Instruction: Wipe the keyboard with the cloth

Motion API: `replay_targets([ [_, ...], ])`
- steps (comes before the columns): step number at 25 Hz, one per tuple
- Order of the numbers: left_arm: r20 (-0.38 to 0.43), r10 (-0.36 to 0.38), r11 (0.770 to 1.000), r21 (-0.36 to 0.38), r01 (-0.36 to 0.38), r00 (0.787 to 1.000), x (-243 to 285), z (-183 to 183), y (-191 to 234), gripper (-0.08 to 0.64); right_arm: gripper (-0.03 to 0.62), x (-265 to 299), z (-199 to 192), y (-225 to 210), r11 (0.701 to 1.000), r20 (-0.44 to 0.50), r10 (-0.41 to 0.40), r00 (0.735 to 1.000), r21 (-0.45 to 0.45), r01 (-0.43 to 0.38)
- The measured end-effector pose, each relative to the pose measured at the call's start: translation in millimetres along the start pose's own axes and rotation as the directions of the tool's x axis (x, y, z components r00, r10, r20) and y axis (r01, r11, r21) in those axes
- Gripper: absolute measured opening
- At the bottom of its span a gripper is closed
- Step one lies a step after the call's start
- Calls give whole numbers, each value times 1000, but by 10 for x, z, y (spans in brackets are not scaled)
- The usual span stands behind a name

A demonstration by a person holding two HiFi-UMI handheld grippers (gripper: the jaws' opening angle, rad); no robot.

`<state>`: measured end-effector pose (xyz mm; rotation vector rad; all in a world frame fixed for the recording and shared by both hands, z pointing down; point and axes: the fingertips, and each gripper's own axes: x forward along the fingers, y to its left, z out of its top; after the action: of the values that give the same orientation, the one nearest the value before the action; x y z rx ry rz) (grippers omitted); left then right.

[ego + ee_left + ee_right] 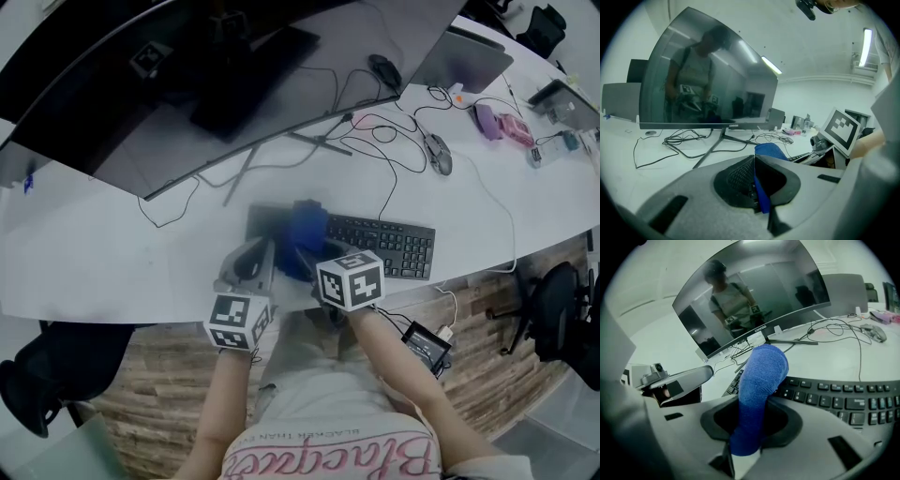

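Observation:
A black keyboard (386,246) lies near the front edge of the white desk (112,253); its left end is covered by a bunched blue cloth (306,234). Both grippers hold that cloth. My left gripper (251,263) is shut on a thin edge of the cloth (761,193) at the keyboard's left end. My right gripper (306,262) is shut on a thick roll of the cloth (758,380), which rises out of the jaws over the keyboard's (834,399) left keys. In the left gripper view the right gripper's marker cube (841,130) shows close at the right.
A large curved monitor (234,84) stands behind the keyboard, its stand foot (319,141) and loose cables (375,141) on the desk between. Two mice (439,153) and a laptop (464,61) lie at the right. A power brick (427,342) hangs below the desk edge.

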<state>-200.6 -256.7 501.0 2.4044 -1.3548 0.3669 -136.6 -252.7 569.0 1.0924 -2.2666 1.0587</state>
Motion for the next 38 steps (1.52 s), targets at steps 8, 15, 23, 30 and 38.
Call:
replay_targets([
  [8, -14, -25, 999, 24, 25, 1000, 100, 1, -344, 6, 107, -199, -50, -184, 997, -17, -38, 999, -73, 37],
  [15, -24, -38, 999, 23, 39, 999, 198, -46, -561, 6, 107, -379, -112, -384, 994, -34, -65, 997, -90, 61],
  [23, -34, -51, 998, 36, 52, 998, 343, -26, -840, 6, 107, -625, -170, -639, 989, -52, -100, 994, -115, 94],
  [30, -40, -48, 997, 57, 50, 998, 478, 8, -1085, 6, 107, -866, -225, -895, 988, -56, -119, 991, -104, 112],
  [38, -48, -79, 991, 105, 84, 996, 708, 23, -1490, 6, 107, -1164, -299, -1224, 988, -58, -129, 990, -96, 123],
])
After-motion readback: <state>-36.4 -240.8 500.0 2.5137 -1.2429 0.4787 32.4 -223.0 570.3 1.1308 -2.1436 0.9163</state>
